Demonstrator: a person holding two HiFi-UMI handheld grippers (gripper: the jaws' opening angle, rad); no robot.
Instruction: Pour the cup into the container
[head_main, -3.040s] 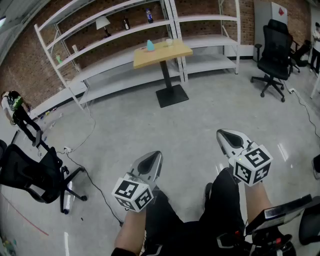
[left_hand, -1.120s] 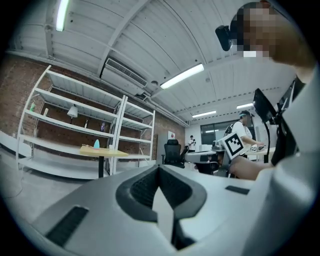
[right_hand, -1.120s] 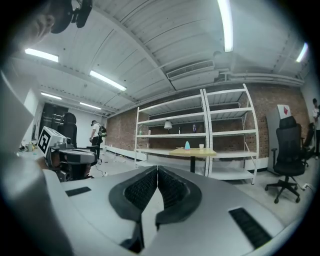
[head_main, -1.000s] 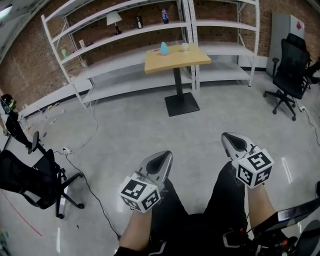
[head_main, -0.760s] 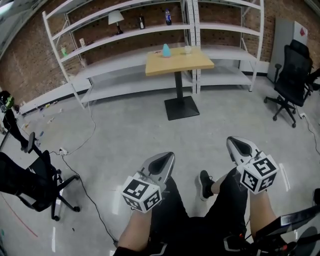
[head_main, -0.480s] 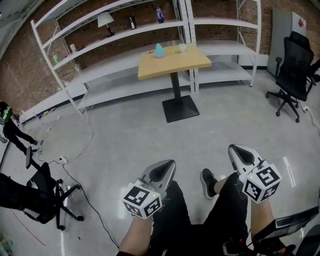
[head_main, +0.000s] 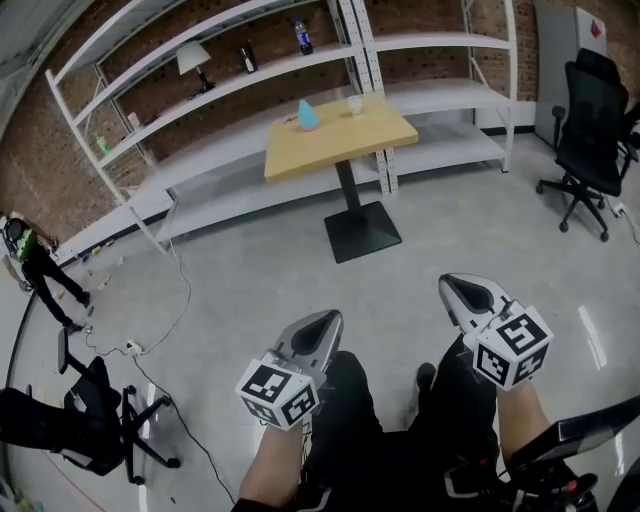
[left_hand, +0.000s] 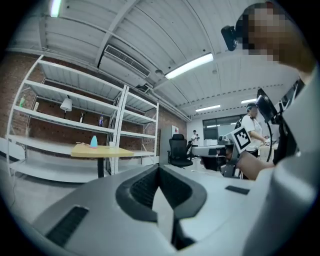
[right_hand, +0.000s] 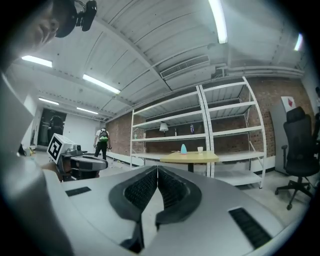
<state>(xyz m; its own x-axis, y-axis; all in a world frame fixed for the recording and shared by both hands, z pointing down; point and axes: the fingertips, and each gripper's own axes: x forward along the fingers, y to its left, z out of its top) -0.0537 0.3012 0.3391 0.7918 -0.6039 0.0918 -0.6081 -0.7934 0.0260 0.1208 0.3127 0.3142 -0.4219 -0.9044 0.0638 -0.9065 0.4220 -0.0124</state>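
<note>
A small white cup and a light blue cone-shaped container stand on a wooden table far ahead, across the floor. Both also show tiny in the gripper views: the cup, the blue container and the same blue container. My left gripper and right gripper are held low above the person's legs, far from the table. Both have their jaws pressed together with nothing between them.
White metal shelving lines the brick wall behind the table, with a lamp and bottles on it. Black office chairs stand at the right and lower left. A cable runs over the concrete floor. A person stands at the far left.
The head view has swung and tilted, so the table now sits a little farther left and lower. Both grippers stay shut in front of the legs, barely shifted.
</note>
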